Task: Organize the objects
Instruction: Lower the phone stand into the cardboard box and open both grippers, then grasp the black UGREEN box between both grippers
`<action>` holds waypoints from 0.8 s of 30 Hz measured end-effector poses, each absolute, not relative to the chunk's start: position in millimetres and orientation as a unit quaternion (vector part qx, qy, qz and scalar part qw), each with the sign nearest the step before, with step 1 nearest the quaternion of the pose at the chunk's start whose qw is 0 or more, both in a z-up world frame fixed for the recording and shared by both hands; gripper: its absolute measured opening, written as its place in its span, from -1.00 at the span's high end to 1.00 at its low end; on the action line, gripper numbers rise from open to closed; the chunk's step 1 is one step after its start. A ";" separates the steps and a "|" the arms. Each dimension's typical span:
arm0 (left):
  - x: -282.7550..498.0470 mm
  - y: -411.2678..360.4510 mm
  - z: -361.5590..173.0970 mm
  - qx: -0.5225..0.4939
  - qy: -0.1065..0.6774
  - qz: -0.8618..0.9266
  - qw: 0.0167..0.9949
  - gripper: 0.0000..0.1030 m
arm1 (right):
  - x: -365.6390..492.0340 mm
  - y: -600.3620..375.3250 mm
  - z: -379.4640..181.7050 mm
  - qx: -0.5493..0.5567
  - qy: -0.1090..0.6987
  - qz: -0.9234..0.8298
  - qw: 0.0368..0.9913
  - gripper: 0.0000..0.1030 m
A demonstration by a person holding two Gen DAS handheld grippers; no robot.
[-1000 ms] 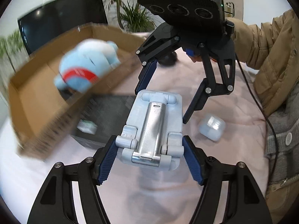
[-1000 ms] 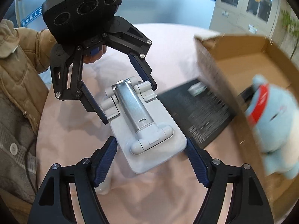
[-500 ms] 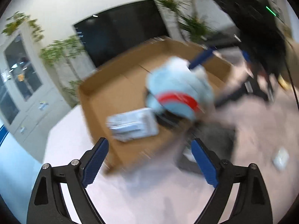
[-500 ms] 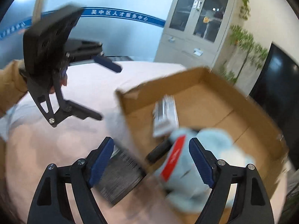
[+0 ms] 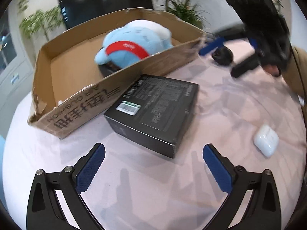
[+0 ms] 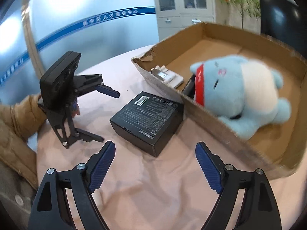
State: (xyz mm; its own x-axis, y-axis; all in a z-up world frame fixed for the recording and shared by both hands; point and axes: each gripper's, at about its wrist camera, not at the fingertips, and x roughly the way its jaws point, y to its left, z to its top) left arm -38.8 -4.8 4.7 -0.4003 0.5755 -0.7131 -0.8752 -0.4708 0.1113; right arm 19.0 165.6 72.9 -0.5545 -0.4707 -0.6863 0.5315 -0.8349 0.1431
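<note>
A cardboard box stands on the pink tablecloth. In it lie a blue plush toy and the white and silver phone stand. A black box lies on the cloth against the cardboard box's wall. A white earbud case lies to the right. My left gripper is open and empty, in front of the black box. My right gripper is open and empty, also facing the black box.
A small dark round object sits on the cloth past the cardboard box. A person's tan jacket sleeve is at the table edge. A black screen, plants and grey cabinets stand behind the table.
A second ago both grippers held the phone stand between them. It now lies in the cardboard box. Both grippers have drawn back and hang open over the cloth.
</note>
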 end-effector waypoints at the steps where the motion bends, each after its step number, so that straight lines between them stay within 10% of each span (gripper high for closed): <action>1: -44.9 -5.6 3.4 -0.312 0.234 0.801 0.455 -0.98 | 16.4 163.5 69.3 0.381 0.031 -0.880 0.283 -0.67; 24: -76.8 16.6 -14.9 -0.399 0.167 0.767 0.473 -0.98 | -68.5 130.1 29.9 0.445 -0.086 -0.844 0.285 -0.73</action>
State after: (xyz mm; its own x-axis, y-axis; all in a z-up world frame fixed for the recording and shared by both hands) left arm -76.8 16.6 -14.9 -0.2328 0.5927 -0.7711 -0.8599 -0.4958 -0.1216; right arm -68.5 130.1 29.9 -0.4406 -0.5581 -0.7032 0.4050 -0.8226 0.3991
